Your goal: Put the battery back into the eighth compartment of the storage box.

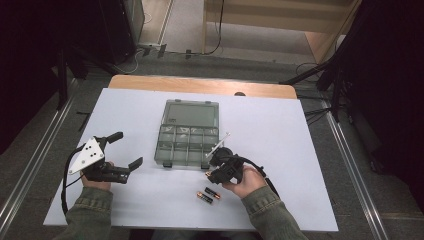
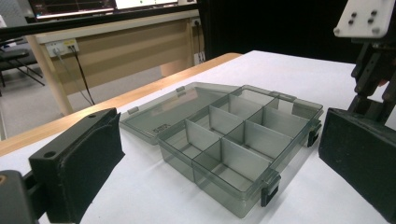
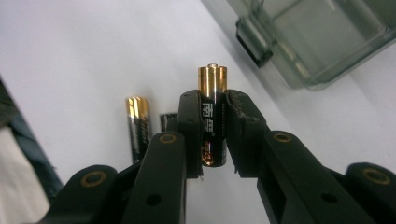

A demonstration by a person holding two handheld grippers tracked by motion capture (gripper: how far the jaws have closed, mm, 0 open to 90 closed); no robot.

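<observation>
A black cylindrical battery with a gold-coloured end (image 3: 212, 121) was clamped between the pads of the right gripper (image 3: 213, 135), held above the white table (image 1: 300, 150) just in front of the smoky transparent plastic compartment box (image 1: 186, 145), whose lid lay open. Two more black-and-gold batteries (image 1: 208, 194) lay on the table beside that hand. The left gripper (image 1: 120, 149) rested to the box's left, jaws wide apart and empty.

Black-and-gold battery (image 3: 212, 116) (gold tip forward) clamped above the white table.
</observation>
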